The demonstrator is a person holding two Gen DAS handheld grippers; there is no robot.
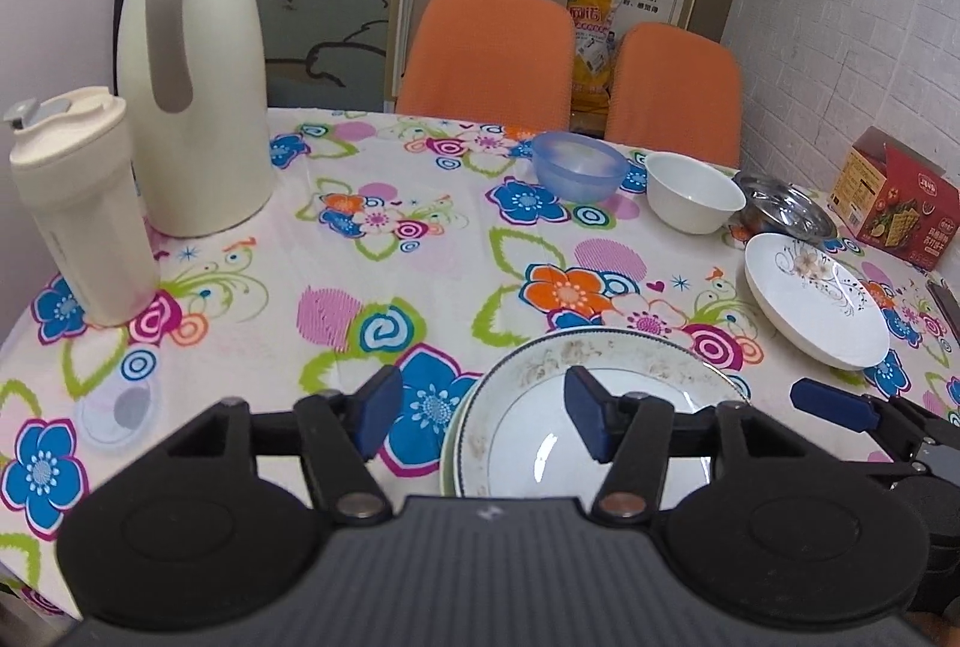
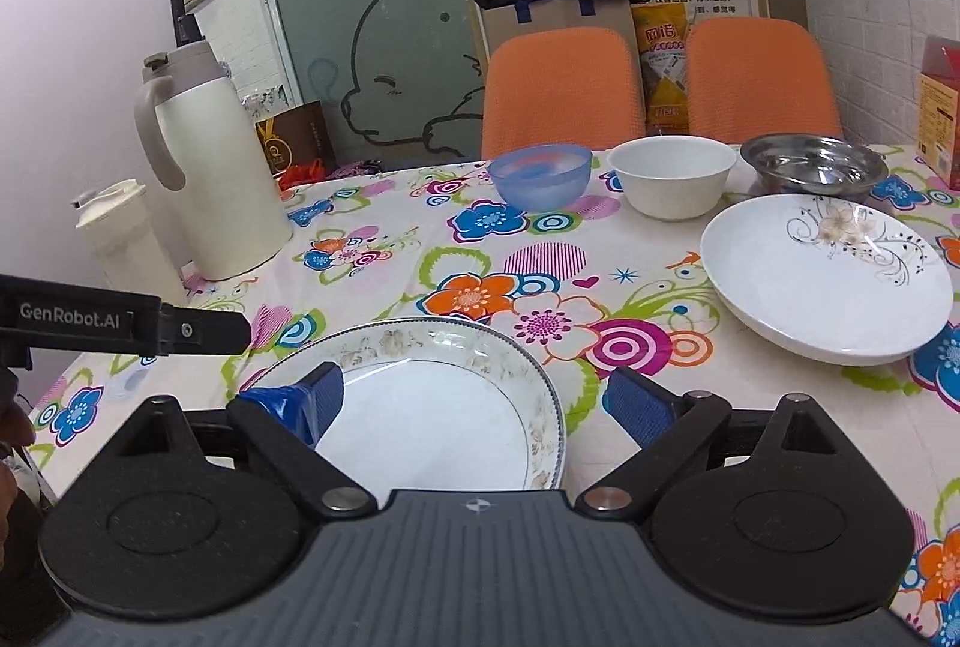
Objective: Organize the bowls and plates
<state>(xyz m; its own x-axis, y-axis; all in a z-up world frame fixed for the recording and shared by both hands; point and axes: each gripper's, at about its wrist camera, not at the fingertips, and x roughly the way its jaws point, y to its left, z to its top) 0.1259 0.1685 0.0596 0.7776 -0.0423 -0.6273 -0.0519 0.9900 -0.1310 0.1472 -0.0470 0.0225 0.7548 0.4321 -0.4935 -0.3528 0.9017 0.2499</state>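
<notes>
Lower centre of frame: gold-rimmed plate (image 2: 432, 395) between both spread, empty grippers, left gripper (image 1: 480, 416) and right gripper (image 2: 474, 407). Advice: pinch rim squarely; lift level toward floral plate (image 2: 825, 275).

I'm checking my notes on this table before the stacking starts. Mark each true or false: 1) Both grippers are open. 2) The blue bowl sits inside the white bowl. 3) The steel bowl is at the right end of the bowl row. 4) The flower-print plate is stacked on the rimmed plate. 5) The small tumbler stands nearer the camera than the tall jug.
1) True: the left gripper and the right gripper both stand open, holding nothing.
2) False: the blue bowl stands beside the white bowl, on its left.
3) True: the steel bowl is rightmost.
4) False: the flower-print plate lies apart from the rimmed plate, on the tablecloth.
5) True: the small tumbler is in front of the tall jug.
</notes>
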